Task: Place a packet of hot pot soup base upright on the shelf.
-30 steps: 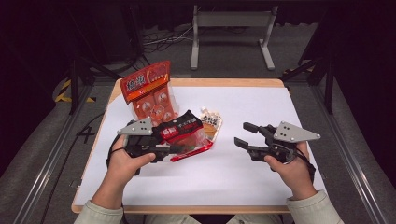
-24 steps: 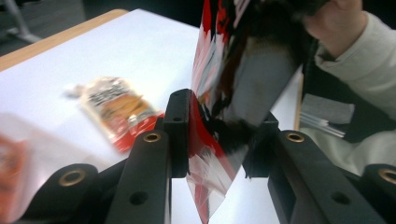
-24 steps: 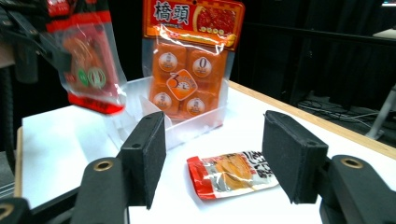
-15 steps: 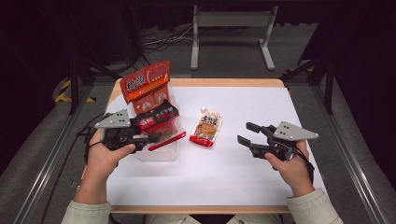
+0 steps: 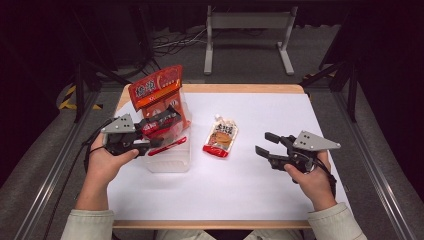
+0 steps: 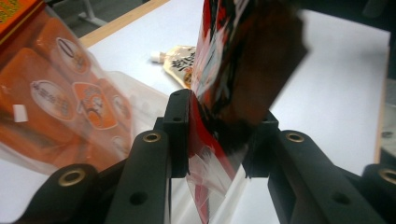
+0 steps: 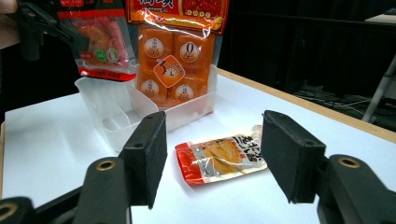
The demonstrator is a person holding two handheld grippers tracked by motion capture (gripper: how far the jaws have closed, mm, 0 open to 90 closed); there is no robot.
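Packet held over the bin

Left claw (image 5: 159,131) is clenched on a red packet (image 6: 219,107), gripping its lower edge so it stands tall between the pads. The packet hangs above a clear bin (image 5: 170,161) at the worktop's (image 5: 280,190) left side, where a big orange bag (image 5: 160,92) already stands upright. To finish well, I judge the packet should be lowered into the free space in front of the bag, kept upright, and let go only once it rests inside. The packet is glossy red film with clear patches. Right claw (image 5: 267,144) hangs released, holding nothing, near a small pouch (image 5: 221,141) lying flat mid-worktop.
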